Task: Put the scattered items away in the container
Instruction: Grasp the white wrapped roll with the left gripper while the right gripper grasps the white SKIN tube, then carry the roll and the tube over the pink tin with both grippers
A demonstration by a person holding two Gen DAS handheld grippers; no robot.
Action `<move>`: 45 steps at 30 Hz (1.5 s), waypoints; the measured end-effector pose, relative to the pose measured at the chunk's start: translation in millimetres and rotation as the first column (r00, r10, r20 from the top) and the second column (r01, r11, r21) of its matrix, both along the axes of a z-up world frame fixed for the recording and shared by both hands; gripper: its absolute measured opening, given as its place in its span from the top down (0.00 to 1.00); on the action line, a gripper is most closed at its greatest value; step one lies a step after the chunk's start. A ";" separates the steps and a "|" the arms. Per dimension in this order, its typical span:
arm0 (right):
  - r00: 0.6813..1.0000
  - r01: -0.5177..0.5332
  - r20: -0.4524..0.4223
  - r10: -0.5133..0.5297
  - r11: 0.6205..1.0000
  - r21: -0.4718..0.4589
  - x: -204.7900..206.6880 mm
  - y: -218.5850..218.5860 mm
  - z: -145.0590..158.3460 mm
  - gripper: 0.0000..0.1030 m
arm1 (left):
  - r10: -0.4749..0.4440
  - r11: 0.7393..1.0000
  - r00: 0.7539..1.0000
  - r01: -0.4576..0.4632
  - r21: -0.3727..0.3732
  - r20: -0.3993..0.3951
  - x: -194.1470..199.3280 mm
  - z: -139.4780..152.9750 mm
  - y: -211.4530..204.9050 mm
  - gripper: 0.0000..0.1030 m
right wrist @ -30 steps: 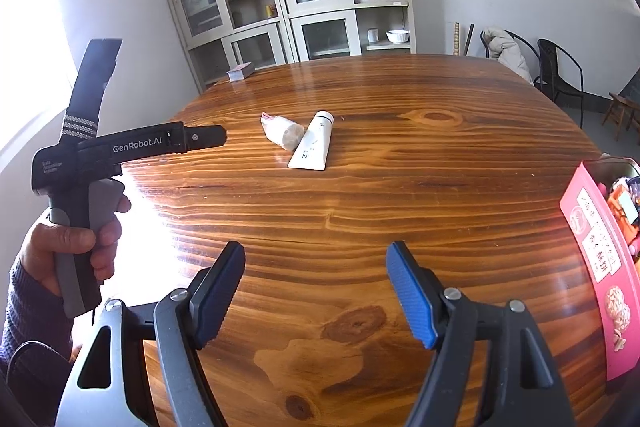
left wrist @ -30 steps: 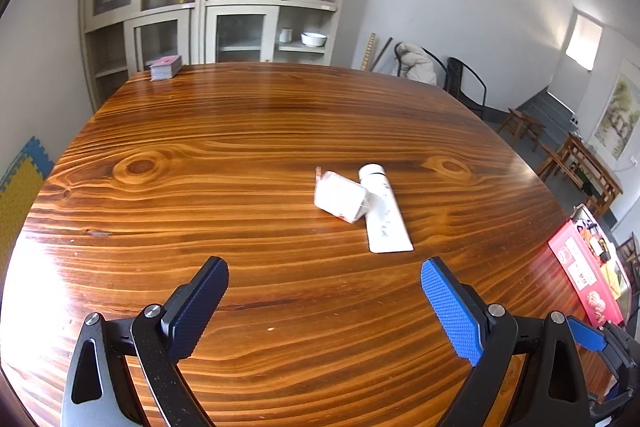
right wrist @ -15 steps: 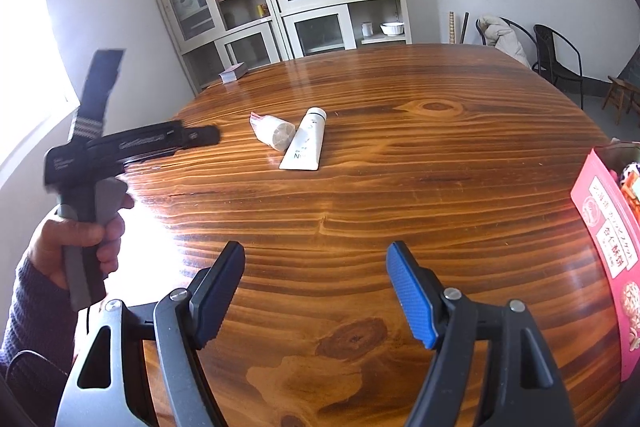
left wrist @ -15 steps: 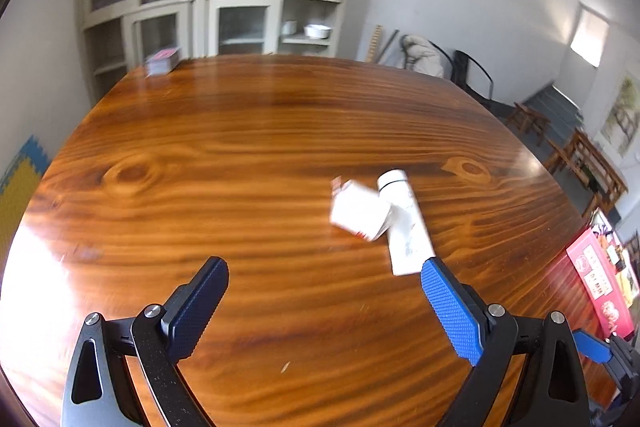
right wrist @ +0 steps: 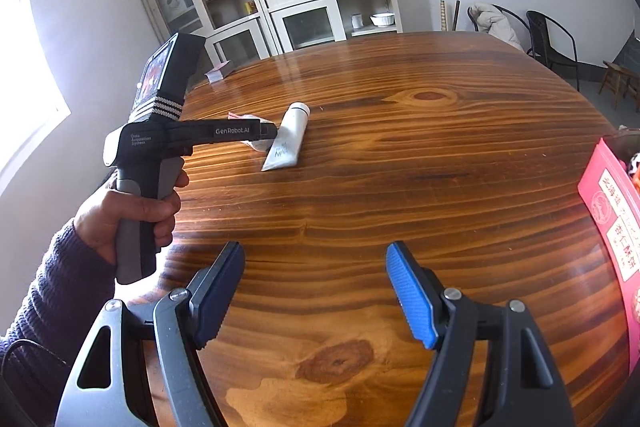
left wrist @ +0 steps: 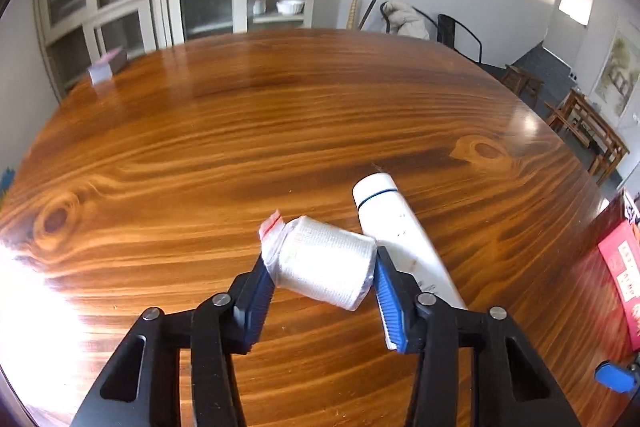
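My left hand-held gripper (left wrist: 322,277) tilts down over the desk (left wrist: 200,155), jaws just closed in on the plastic-wrapped white roll (left wrist: 326,263); both blue pads touch its ends, so it's gripped. From the right wrist view, my left hand (right wrist: 132,215) wraps the grey handle, dark knit sleeve (right wrist: 52,291) behind it. My right hand-held gripper (right wrist: 316,291) hovers nearer the desk edge w/ jaws wide apart, nothing between them.

Count: 1 roll, 1 white tube (left wrist: 400,227) lying flat just right of the roll and touching it, 1 small box (right wrist: 220,71) at the far desk edge.

The red container (right wrist: 612,227) is cut off at the frame's right; contents hard to make out. In the right view the left gripper's body hides most of the roll. Strong glare washes out the desk's left side.
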State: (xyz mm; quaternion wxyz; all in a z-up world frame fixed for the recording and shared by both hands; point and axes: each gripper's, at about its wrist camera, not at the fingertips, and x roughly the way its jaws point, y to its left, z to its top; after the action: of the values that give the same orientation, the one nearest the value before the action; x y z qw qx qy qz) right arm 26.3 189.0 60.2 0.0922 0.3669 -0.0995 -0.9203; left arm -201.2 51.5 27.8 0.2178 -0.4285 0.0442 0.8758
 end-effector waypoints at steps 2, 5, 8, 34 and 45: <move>1.000 -0.005 0.001 0.005 1.000 0.004 -5.0 -1.9 1.5 0.25 | 0.007 1.000 1.000 -0.007 0.011 -0.002 0.9 1.5 -6.4 0.57; 1.000 -0.019 -0.008 0.019 1.000 0.012 -20.2 -6.3 6.7 0.25 | 0.029 0.999 1.000 -0.029 0.034 -0.009 1.6 8.1 -17.9 0.57; 1.000 -0.025 -0.018 0.025 0.999 0.038 -43.9 -11.4 11.1 0.25 | 0.054 0.997 0.998 -0.053 0.056 -0.023 0.7 17.9 -27.4 0.57; 0.989 -0.043 0.146 0.019 0.985 0.166 -197.6 -50.0 -26.0 0.63 | 0.152 0.982 0.987 -0.146 0.115 -0.048 -5.1 39.8 -56.6 0.57; 0.993 0.043 0.104 -0.054 0.994 0.103 -113.3 4.5 -15.3 0.64 | 0.079 0.993 0.993 -0.071 0.090 -0.085 13.3 45.7 -29.8 0.57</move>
State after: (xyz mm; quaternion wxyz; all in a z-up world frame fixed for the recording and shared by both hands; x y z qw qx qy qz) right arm -87.0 193.5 44.9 0.0457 0.4173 -0.0670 -0.9052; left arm -187.8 21.7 73.6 0.2009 -0.3808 -0.0004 0.9026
